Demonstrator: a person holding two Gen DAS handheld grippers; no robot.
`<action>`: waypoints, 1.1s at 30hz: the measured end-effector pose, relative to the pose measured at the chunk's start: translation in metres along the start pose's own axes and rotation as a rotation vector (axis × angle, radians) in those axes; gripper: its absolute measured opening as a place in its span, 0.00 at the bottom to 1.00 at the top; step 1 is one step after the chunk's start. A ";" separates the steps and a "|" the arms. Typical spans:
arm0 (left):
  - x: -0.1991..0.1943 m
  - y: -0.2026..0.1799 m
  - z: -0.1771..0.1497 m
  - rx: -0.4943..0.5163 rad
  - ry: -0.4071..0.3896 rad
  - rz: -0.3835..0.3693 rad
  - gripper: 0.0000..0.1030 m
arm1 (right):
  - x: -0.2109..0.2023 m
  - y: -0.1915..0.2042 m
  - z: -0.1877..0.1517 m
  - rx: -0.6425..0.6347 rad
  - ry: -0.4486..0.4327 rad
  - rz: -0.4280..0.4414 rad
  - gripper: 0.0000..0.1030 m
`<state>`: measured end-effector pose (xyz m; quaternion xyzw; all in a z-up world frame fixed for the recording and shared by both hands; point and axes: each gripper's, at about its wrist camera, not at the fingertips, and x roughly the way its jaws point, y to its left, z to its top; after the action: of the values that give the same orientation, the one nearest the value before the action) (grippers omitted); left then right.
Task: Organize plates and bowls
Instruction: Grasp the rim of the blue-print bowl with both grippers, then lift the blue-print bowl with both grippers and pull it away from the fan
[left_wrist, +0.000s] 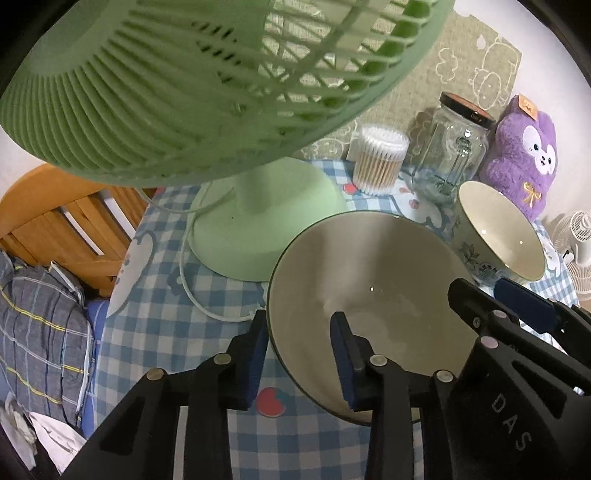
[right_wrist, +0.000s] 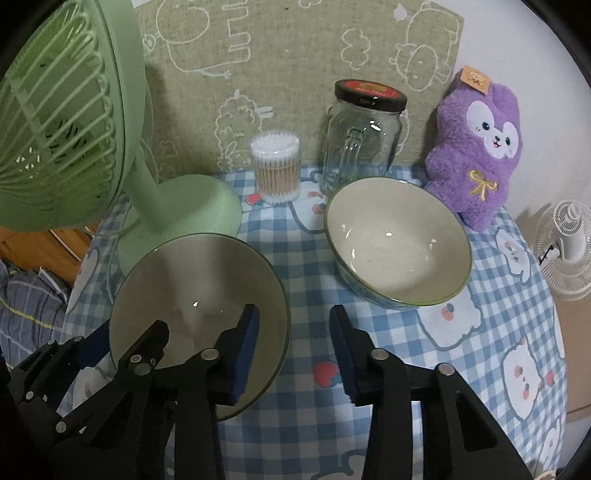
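Nearest to me, both pairs of fingers straddle the rim of the shallow bowl (right_wrist: 199, 295), which sits toward the near left of the bench (right_wrist: 498, 332) on its blue checked cloth. My left gripper (left_wrist: 299, 358) has one finger outside the bowl's left wall and the other inside the basin; my right gripper (right_wrist: 291, 354) mirrors it on the opposite side, its left finger inside, its right finger out over the cloth. Both sets of fingers are partly open with the rim between them; a gap shows on each side of the wall, so as far as I can see neither pad is pressing yet and I have hold of nothing.

I judge this as the start of the job: taking the shallow bowl two-handed so it can be stacked with the other. The next move calls for closing both sets of fingers evenly on the thin rim, then lifting level so it doesn't tip or slide out of one side.

Further back and to the right stands the deep bowl (right_wrist: 399, 243), upright and empty, apart from the first. The green fan (right_wrist: 70, 122) leans over the left edge, its base (right_wrist: 184, 218) just behind the shallow bowl, so I must lift clear of it. Along the far edge stand a cotton swab tub (right_wrist: 276, 170), a glass jar (right_wrist: 364, 136) and a purple plush toy (right_wrist: 480, 147).
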<state>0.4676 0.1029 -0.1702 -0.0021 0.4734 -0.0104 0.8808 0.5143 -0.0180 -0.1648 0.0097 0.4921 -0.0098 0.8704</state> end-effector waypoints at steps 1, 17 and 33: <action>0.002 0.001 0.000 -0.005 0.007 -0.003 0.29 | 0.001 0.001 0.000 -0.001 0.000 0.000 0.35; 0.005 0.005 0.000 -0.011 0.020 -0.020 0.15 | 0.010 0.006 0.002 0.000 0.009 0.011 0.11; -0.023 -0.006 -0.032 0.006 0.049 -0.010 0.15 | -0.022 -0.002 -0.030 -0.023 0.028 -0.006 0.11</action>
<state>0.4284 0.0973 -0.1689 -0.0014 0.4947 -0.0165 0.8689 0.4772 -0.0187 -0.1615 -0.0014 0.5043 -0.0065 0.8635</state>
